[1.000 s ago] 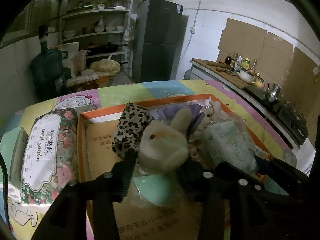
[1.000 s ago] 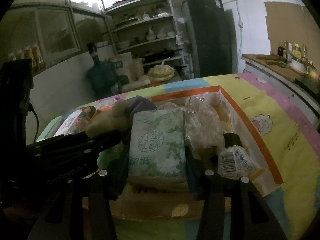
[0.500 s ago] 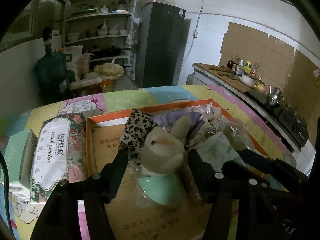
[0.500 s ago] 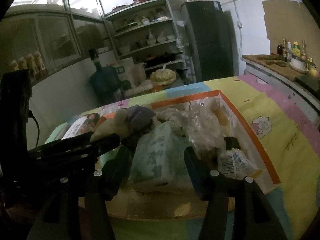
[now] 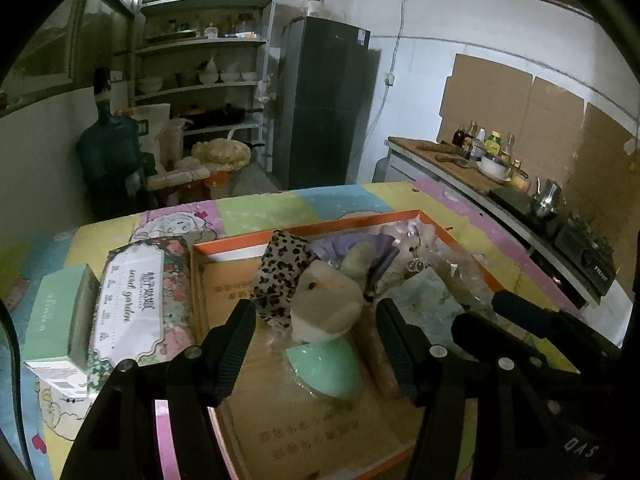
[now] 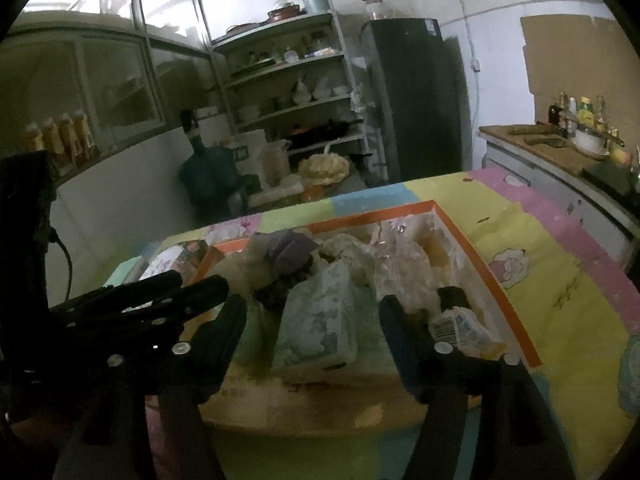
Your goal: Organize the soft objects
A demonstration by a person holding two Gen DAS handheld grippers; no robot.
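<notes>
An orange-rimmed cardboard box (image 5: pixel 308 229) sits on the table and holds soft items. In the left wrist view a cream plush toy (image 5: pixel 326 306) in a plastic bag lies beside a leopard-print cloth (image 5: pixel 282 278) and a purple cloth (image 5: pixel 360 246). My left gripper (image 5: pixel 314 330) is open, its fingers either side of the plush toy and apart from it. In the right wrist view a pale green tissue pack (image 6: pixel 320 322) lies tilted in the box (image 6: pixel 464 238). My right gripper (image 6: pixel 310 330) is open around it without touching.
A floral tissue pack (image 5: pixel 136 308) and a mint green box (image 5: pixel 60 320) lie left of the orange box. A small barcoded packet (image 6: pixel 460 326) lies in its near right corner. The table has a colourful cartoon cloth (image 6: pixel 560 264). Shelves, a fridge and a counter stand behind.
Both grippers have opened and drawn back from the box. The left let go of the plush toy; the right let go of the green tissue pack, which now lies tilted.
</notes>
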